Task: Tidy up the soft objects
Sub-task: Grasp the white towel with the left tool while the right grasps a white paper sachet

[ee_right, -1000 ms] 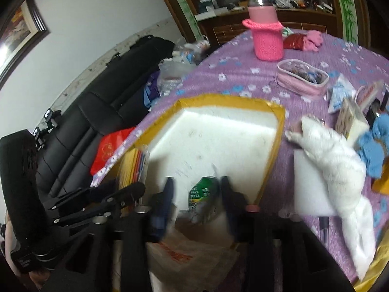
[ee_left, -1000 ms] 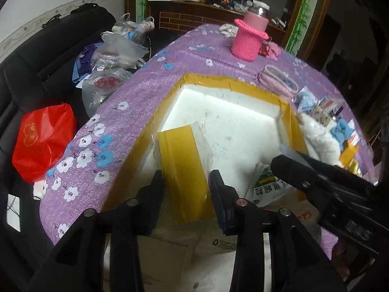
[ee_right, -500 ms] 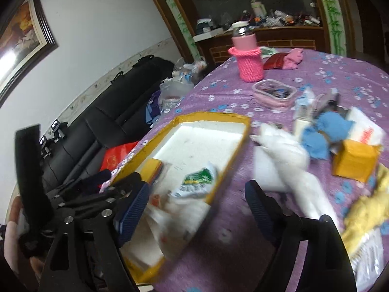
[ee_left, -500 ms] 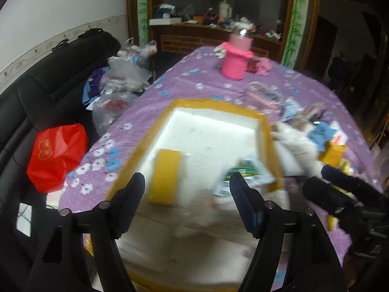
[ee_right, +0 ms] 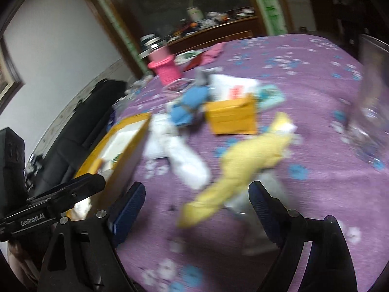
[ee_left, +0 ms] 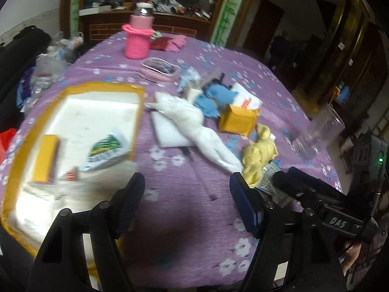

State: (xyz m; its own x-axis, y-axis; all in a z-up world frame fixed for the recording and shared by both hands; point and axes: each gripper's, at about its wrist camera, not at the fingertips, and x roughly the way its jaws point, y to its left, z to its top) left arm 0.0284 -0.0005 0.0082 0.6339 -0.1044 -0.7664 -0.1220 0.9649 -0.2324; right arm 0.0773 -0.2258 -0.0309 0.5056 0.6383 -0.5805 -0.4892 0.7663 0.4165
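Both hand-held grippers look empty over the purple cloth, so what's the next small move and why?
Probably lower the right hand-held gripper onto the yellow cloth and close. Its jaws have just been opening and stand wide with nothing gripped; the cloth lies loose right ahead, still outside the yellow-edged tray.
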